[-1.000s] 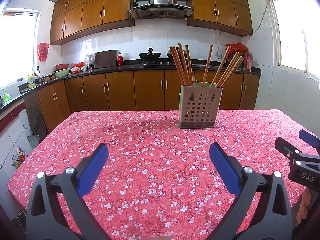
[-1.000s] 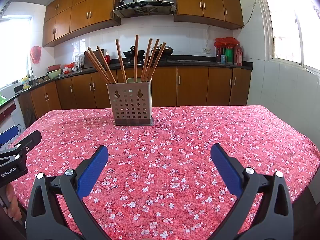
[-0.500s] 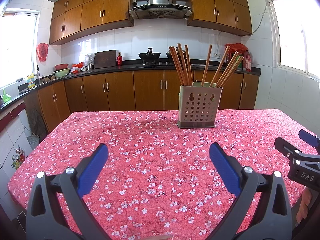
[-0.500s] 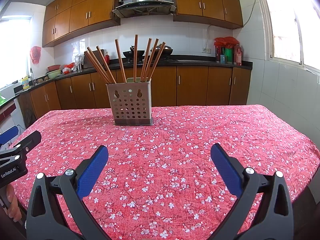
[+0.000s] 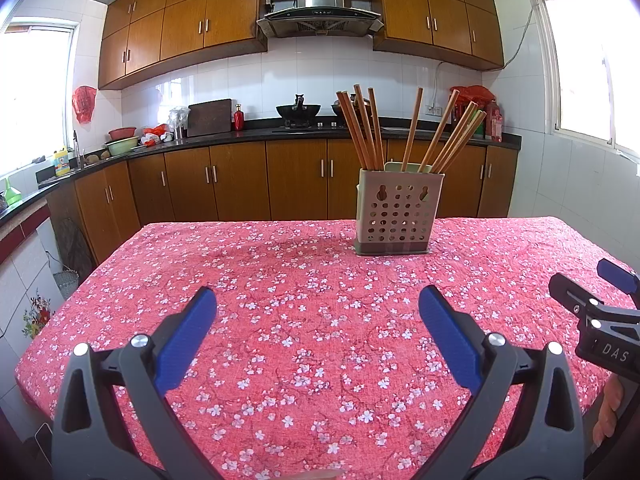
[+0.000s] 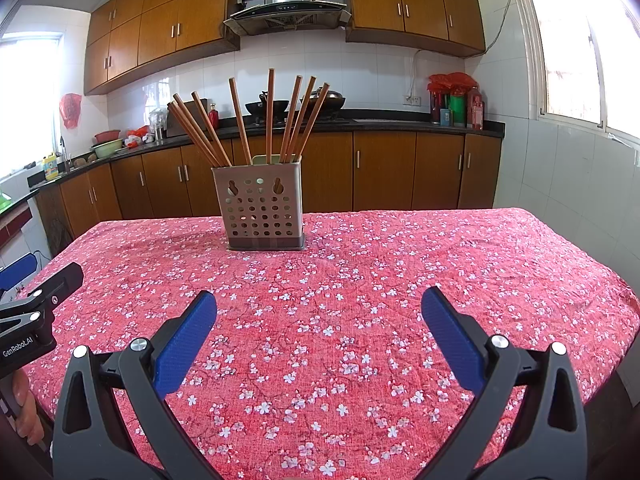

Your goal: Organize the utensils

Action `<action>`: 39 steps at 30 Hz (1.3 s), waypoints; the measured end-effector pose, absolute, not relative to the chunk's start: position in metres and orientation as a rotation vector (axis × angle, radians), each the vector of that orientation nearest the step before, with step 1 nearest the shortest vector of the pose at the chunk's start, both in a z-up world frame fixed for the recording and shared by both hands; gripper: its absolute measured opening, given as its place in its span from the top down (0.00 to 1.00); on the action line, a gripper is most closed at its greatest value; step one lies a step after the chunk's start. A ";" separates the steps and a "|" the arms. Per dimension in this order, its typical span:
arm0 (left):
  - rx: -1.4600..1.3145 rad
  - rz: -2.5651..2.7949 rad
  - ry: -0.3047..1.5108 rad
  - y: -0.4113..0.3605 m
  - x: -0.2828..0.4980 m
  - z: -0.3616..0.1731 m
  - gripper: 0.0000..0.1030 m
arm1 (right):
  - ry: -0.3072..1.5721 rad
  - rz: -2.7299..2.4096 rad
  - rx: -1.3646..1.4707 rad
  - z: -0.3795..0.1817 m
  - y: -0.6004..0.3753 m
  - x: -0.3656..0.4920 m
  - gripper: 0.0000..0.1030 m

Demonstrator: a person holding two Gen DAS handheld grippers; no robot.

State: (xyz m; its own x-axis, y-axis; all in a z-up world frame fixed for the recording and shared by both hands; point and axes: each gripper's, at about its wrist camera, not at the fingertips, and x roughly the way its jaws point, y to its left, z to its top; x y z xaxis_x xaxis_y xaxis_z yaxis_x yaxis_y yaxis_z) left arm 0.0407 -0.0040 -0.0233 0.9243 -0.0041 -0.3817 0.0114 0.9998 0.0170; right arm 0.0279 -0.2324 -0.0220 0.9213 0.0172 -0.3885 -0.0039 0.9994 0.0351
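A beige perforated utensil holder (image 5: 397,216) (image 6: 262,206) stands upright on the far half of the table, with several brown wooden chopsticks (image 5: 362,132) (image 6: 270,116) leaning in it. My left gripper (image 5: 318,304) is open above the near part of the table, well short of the holder, nothing between its blue pads. My right gripper (image 6: 320,306) is open too and holds nothing. In the left wrist view the right gripper (image 5: 600,308) shows at the right edge; in the right wrist view the left gripper (image 6: 36,296) shows at the left edge.
A red floral tablecloth (image 5: 300,292) (image 6: 380,264) covers the table. Behind it run brown kitchen cabinets (image 5: 240,180) with a dark countertop, a stove with woks (image 5: 298,111) and a range hood. Windows sit at left and right. A person's fingers (image 5: 608,412) hold the right gripper's handle.
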 end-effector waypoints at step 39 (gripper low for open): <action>0.013 -0.011 0.400 -0.001 0.040 -0.030 0.04 | 0.404 0.005 0.042 -0.025 -0.231 0.028 0.02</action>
State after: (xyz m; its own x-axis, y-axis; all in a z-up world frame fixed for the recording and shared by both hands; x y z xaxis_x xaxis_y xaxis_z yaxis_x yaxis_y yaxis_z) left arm 0.0402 -0.0009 -0.0304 0.9208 -0.0082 -0.3899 0.0133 0.9999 0.0103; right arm 0.0279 -0.2308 -0.0245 0.9195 0.0132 -0.3930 0.0034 0.9991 0.0415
